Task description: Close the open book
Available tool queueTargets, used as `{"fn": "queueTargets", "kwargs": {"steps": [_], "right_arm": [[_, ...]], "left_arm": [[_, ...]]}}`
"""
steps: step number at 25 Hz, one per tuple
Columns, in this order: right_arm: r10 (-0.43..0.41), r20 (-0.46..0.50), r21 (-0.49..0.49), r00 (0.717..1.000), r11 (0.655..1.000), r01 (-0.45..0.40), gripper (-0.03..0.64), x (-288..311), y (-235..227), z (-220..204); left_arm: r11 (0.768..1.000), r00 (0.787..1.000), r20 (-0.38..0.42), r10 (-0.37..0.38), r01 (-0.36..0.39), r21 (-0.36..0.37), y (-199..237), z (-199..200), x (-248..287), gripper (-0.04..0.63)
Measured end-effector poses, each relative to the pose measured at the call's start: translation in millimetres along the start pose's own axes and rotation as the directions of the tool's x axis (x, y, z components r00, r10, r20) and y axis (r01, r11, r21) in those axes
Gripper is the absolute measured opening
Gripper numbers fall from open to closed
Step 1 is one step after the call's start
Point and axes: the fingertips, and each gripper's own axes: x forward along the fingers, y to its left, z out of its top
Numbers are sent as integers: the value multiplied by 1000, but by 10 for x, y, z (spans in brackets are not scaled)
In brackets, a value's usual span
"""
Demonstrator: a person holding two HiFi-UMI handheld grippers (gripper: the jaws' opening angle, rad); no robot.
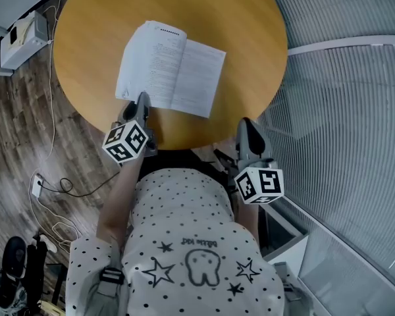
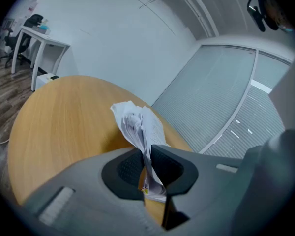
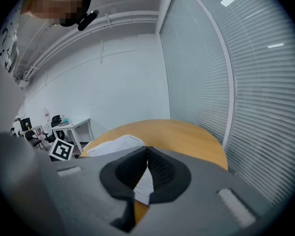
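Book (image 1: 174, 71) pages pinched in left tongs (image 1: 142, 103), angled down; right tongs (image 1: 247, 129) closed.

round wood table (image 1: 250, 38); white box (image 1: 23, 38) on floor left of table, plug + cables (image 1: 37, 185) below-left, blinds (image 1: 342, 110) right.

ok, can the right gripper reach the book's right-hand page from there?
Probably yes. The right gripper sits at the near edge of the table, only bare tabletop between it and that page of the book. Jaws shut: push, not pinch.

The book (image 1: 171, 68) lies on the table (image 1: 250, 31), left gripper (image 1: 143, 102) at its near left corner, right gripper (image 1: 247, 126) apart to the right.
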Motion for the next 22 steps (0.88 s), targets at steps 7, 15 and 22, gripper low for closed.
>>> {"fn": "queueTargets", "kwargs": {"steps": [7, 15, 22], "right_arm": [[-33, 15, 25, 999, 999, 32, 5, -57, -67, -48], [-53, 38, 46, 998, 998, 51, 5, -89, -178, -33], [-66, 54, 62, 996, 996, 63, 5, -127, -229, -57]], "left_arm": [[996, 1000, -4, -24, 24, 88, -90, 1, -15, 48], [983, 998, -21, -52, 54, 175, -281, 0, 36, 40], [974, 997, -44, -65, 72, 212, -386, -43, 60, 38]]}}
